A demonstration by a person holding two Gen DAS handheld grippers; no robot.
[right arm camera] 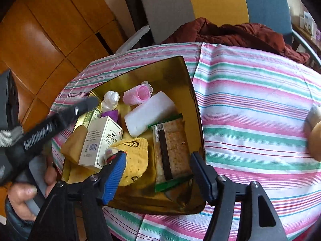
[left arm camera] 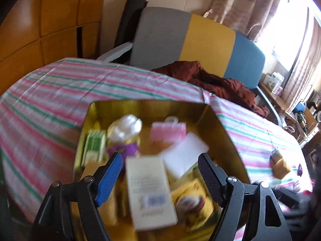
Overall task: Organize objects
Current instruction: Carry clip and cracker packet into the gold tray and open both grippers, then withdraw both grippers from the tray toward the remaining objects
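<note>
Gold tin (right arm camera: 186, 76) looks nearly filled; both the left gripper (left arm camera: 160, 178) and right gripper (right arm camera: 158, 172) hover spread and empty, so fetching the bun (right arm camera: 315, 142) seems next.

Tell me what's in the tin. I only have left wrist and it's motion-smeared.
Observer: The right wrist view is sharp. A green-edged cracker packet lies along the right wall of the tin.
Operator: Right gripper holding anything?
Observer: No. The right gripper is open and empty, above the packet's near end.
Operator: Yellow blob next to the white box?
Observer: A yellow sponge-like pad, lying right beside the white box, which has printed Chinese text.
</note>
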